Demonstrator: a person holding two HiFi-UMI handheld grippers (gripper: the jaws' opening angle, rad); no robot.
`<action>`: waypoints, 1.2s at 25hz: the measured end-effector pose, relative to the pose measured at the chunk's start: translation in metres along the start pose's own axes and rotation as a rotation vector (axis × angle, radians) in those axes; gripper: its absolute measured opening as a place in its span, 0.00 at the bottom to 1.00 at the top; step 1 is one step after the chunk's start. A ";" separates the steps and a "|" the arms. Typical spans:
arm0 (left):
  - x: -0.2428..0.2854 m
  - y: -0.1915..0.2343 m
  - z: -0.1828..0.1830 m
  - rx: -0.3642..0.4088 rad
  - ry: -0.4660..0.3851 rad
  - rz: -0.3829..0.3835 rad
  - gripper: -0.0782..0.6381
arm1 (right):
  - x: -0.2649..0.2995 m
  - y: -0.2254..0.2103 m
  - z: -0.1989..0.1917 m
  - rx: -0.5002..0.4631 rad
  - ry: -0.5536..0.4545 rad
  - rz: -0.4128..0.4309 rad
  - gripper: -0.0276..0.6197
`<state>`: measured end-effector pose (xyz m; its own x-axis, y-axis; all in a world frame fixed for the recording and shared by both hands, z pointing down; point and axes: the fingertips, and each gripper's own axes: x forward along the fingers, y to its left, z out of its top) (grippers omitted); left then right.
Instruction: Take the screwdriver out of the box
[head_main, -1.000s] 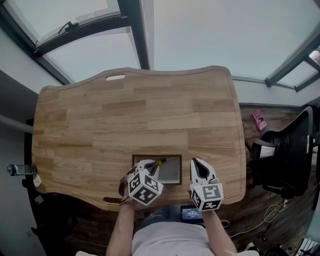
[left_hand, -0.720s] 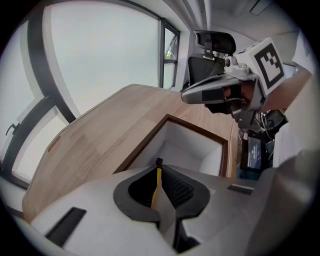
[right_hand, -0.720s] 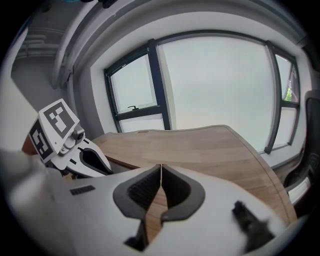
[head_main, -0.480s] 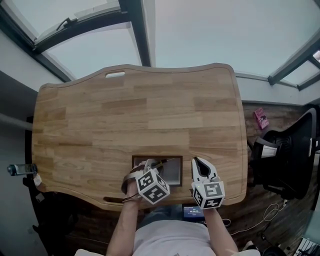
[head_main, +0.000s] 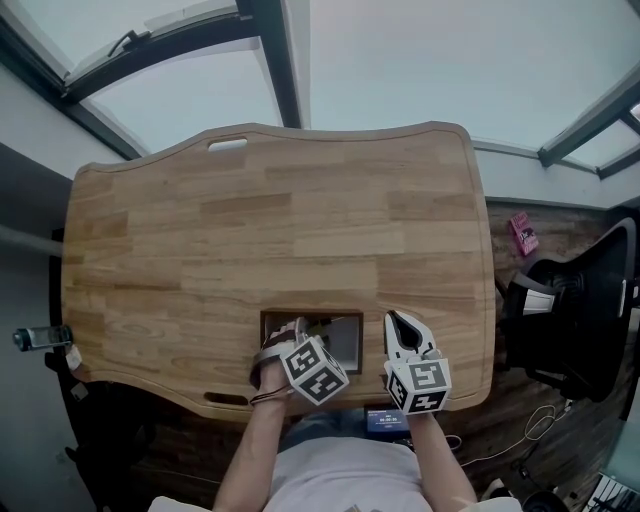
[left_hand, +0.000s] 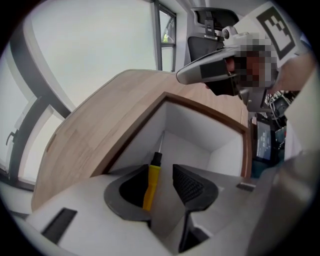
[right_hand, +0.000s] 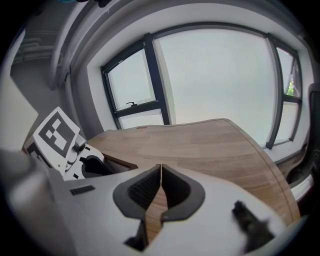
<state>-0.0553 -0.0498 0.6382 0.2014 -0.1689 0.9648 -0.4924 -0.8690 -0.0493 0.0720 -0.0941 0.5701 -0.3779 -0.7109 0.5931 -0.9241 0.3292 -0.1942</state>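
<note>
At the near edge of the tabletop, the left gripper (left_hand: 161, 176) points steeply down into a shallow rectangular box (left_hand: 202, 108) with a dark brown rim and white inside. Its jaws have just been opening and now stand apart. Between them lies a yellow-handled screwdriver (left_hand: 151, 182), close by one pad and clear of the other, pressed by neither. Its black collar and thin metal shaft run on along the white floor toward a far corner of the box. The right gripper (right_hand: 161, 172) hangs just right of the box over bare wood, jaws together on nothing. Each gripper carries a white cube (head_main: 318, 370) printed with black square markers, which spell no words. The pale wooden table (head_main: 280, 230) has a slot-shaped cutout (head_main: 228, 144) near its far left corner. Below the near edge, a small blue-lit screen (head_main: 385, 420) shows print too small to read. On the dark floor to the right are a black office chair (head_main: 575, 310) and a pink packet (head_main: 521, 232)
</note>
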 end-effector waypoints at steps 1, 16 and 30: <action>0.002 0.000 -0.001 -0.015 0.006 -0.008 0.34 | 0.001 -0.001 0.000 0.001 0.001 0.000 0.09; 0.003 -0.009 0.005 -0.148 0.010 -0.102 0.44 | 0.005 0.000 -0.002 0.016 0.012 0.018 0.09; 0.005 -0.008 0.004 -0.149 0.031 -0.090 0.45 | -0.002 0.010 0.006 0.082 -0.011 0.067 0.09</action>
<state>-0.0471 -0.0453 0.6424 0.2255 -0.0774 0.9712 -0.5940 -0.8010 0.0741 0.0630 -0.0927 0.5624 -0.4388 -0.6962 0.5681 -0.8983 0.3244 -0.2962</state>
